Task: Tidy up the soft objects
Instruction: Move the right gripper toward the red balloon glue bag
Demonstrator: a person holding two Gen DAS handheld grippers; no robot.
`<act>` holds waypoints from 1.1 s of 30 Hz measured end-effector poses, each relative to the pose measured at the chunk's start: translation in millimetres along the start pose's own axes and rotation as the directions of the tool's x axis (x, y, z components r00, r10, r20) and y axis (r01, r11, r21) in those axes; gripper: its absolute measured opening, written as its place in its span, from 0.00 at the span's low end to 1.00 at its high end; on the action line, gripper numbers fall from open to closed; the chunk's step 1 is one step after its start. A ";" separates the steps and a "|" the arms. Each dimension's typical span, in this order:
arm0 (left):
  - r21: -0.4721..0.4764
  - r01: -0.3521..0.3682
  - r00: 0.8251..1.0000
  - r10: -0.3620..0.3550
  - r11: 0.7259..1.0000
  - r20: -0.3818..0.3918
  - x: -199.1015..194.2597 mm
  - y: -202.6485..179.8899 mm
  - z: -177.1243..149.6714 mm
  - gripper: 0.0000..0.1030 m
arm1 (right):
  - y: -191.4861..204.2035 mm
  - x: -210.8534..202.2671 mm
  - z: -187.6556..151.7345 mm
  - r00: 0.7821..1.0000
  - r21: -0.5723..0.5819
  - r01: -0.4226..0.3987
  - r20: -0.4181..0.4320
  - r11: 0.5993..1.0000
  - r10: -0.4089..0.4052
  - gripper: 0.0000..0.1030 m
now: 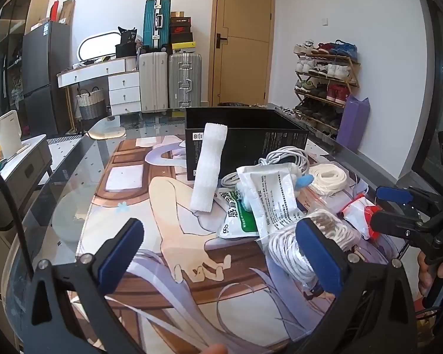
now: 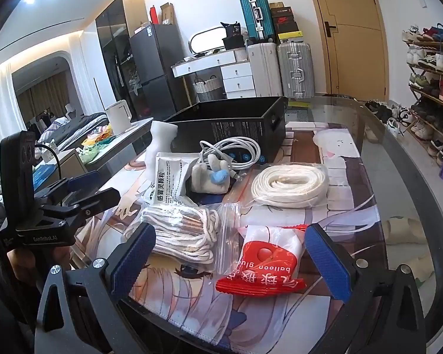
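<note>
Up close in the left wrist view, the left gripper hangs low over the table with its blue-padded fingers spread wide apart and nothing between them. Its right finger sits just in front of a bagged rope coil at the near edge of the pile. Beyond that lie a white packet overlapping a green pouch, a grey cable, and a flat white cord. A white foam strip leans tilted against the open black box at the back. At the right edge, the right gripper comes in from the side, just beside a red-and-white packet. Turning to the right wrist view, the right gripper also has its fingers well apart, and the red-and-white packet lies on the printed mat between them, untouched. The rope coil is just to its left, with its zip bag's edge reaching the packet. The flat cord rests farther back, a small plush toy sits beside the white packet, and the cable lies against the box. The left gripper shows at the left, open.
</note>
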State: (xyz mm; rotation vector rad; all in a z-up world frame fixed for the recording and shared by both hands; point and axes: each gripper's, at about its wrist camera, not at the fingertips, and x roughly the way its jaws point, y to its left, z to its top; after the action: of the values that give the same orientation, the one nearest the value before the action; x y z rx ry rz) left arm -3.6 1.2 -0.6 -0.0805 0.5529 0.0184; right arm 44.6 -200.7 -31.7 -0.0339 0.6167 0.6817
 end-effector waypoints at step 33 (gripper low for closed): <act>-0.003 -0.003 1.000 0.003 1.000 -0.013 4.7 3.8 0.2 1.00 | -3.0 -0.5 -3.2 1.000 0.002 0.009 -0.004 1.000 -0.009 1.00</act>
State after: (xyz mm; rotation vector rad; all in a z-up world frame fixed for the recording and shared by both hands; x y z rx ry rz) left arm 0.3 5.0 -3.1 -0.0823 0.5662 0.0219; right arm 44.4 -204.0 -34.6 -0.0359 0.6203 0.6721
